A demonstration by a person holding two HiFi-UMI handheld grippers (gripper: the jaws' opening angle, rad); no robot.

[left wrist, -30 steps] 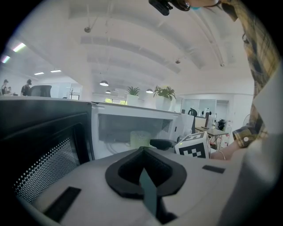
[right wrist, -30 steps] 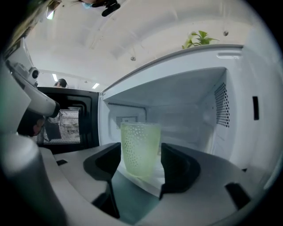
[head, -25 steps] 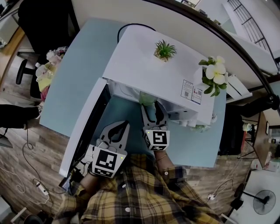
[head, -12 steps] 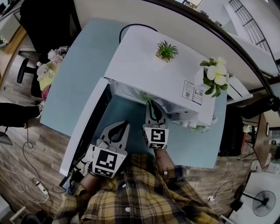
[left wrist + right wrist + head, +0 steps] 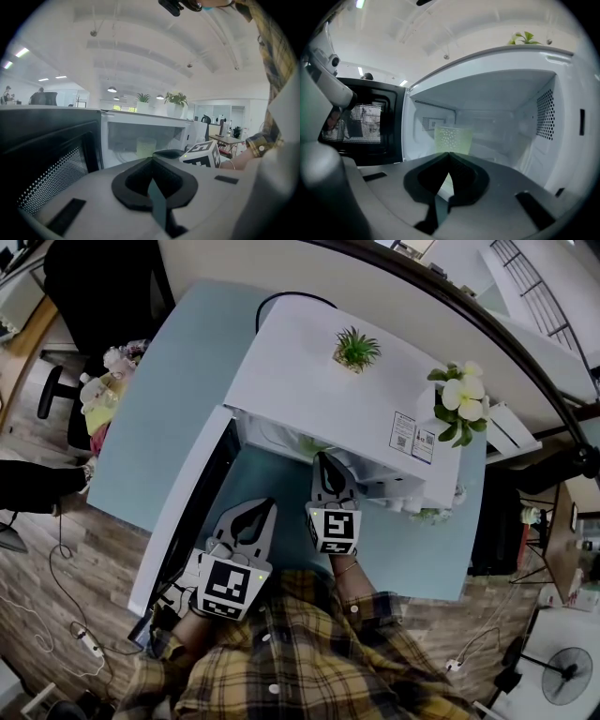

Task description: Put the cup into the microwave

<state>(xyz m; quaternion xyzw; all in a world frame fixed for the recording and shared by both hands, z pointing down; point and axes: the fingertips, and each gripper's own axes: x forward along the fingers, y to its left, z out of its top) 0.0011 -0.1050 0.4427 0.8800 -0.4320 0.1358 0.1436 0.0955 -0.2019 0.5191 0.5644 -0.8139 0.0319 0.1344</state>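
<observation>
A pale blue rectangular tabletop [image 5: 169,418] is carrying a white box-shaped microwave oven [image 5: 319,371], whose dark-windowed door [image 5: 183,512] is hanging wide open toward the left of the head view. A small spiky green potted plant [image 5: 354,348] and a vase of white flowers with green leaves [image 5: 461,399] are sitting on the oven's roof. A brown wood-plank floor [image 5: 56,587] is showing around the table, with a black office chair [image 5: 94,296] standing beyond the table's far left corner and a round pedestal fan [image 5: 565,673] standing at the lower right.

The translucent pale green dotted cup [image 5: 453,139] is standing upright inside the oven cavity, toward the back.

The right gripper [image 5: 450,153] is pointing into the open oven, its tips sitting just in front of the cup. Its jaws have just been closing and are now meeting at the tips with nothing caught between them; whether they are touching the cup cannot be told.

The left gripper [image 5: 151,159] is hovering over the table beside the open door, outside the oven. Its jaws are pressing tip to tip and gripping nothing.
</observation>
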